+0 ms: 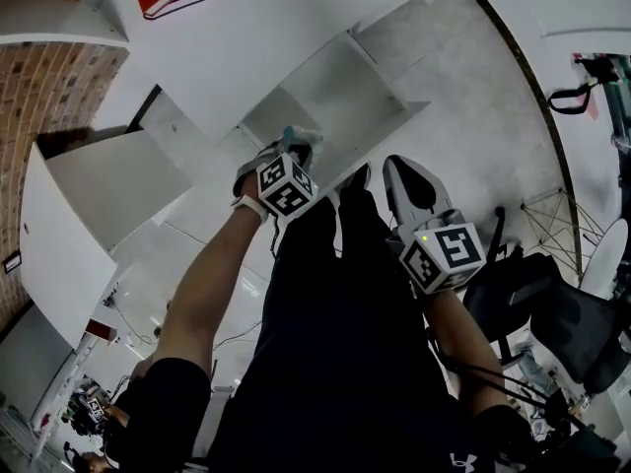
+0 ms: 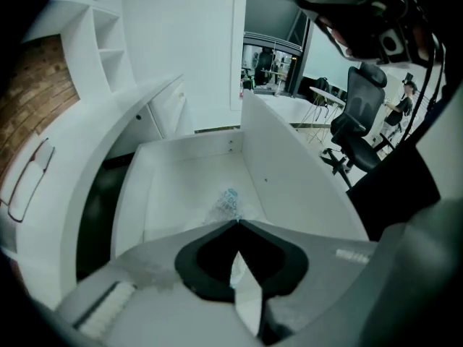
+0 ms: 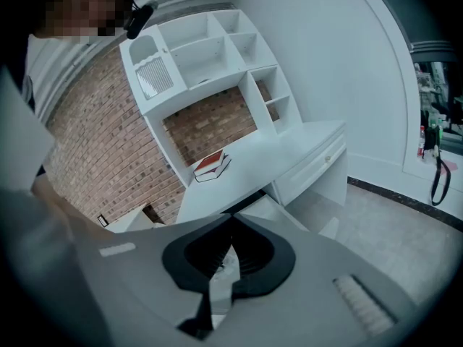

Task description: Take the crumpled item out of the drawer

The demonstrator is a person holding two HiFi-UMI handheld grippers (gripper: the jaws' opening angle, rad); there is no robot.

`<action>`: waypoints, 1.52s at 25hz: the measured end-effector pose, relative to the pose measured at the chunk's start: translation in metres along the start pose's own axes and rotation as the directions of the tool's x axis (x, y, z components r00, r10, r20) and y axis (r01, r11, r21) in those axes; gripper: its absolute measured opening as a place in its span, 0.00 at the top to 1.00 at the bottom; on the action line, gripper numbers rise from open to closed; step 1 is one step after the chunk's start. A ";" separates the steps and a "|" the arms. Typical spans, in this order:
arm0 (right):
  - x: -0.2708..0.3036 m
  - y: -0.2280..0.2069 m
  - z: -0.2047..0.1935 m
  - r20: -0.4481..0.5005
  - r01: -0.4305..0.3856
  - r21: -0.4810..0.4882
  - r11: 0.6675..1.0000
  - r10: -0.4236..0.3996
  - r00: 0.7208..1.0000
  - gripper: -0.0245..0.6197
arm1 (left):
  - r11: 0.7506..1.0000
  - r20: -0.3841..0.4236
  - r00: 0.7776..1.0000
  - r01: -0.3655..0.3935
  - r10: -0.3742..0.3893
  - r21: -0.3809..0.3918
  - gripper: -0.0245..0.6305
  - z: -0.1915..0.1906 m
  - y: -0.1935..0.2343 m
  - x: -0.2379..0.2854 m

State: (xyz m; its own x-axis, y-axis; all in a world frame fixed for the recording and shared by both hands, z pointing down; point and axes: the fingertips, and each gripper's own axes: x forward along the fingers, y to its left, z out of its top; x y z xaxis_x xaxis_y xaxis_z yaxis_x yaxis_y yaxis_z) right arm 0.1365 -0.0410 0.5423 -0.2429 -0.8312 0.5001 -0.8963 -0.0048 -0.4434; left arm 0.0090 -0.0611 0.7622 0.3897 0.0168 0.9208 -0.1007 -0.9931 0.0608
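The white drawer (image 1: 340,92) stands pulled out under the desk. In the left gripper view its inner wall (image 2: 289,186) and floor show below me. A crumpled clear wrapper with blue print (image 2: 228,201) sticks out from the tips of my left gripper (image 2: 237,223), whose jaws are shut on it over the drawer's inside. From the head view, the left gripper (image 1: 296,146) reaches over the drawer with a bit of the wrapper (image 1: 290,133) at its tip. My right gripper (image 1: 396,164) hangs beside it to the right, above the floor. In its own view the right gripper (image 3: 231,217) is shut and holds nothing.
A red book (image 3: 211,165) lies on the white desk, under a white shelf unit (image 3: 210,42) on a brick wall. A second white drawer or cabinet part (image 1: 99,190) juts out at the left. Black office chairs (image 2: 356,129) (image 1: 552,318) stand on the right.
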 end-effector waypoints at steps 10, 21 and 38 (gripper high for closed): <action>0.012 0.036 0.028 0.005 -0.073 -0.080 0.994 0.074 0.997 0.96 | 0.994 0.178 0.979 -0.096 0.103 -0.047 0.96 0.049 0.017 -0.074; 0.032 0.085 0.062 0.011 -0.178 -0.173 0.969 0.183 0.983 0.96 | 0.960 0.280 0.922 -0.230 0.267 -0.156 0.96 0.060 0.059 -0.165; 0.028 0.081 0.097 0.064 -0.130 -0.194 0.972 0.145 0.987 0.96 | 0.910 0.182 0.901 -0.355 0.394 -0.214 0.96 0.029 0.192 -0.187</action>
State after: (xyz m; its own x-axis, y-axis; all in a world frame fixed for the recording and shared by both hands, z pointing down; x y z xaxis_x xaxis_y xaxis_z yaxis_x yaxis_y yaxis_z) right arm 0.0935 -0.1185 0.4484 -0.3456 -0.8572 0.3819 -0.9120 0.2109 -0.3519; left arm -0.0569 -0.2588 0.5909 0.4778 -0.3974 0.7834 -0.4259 -0.8848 -0.1891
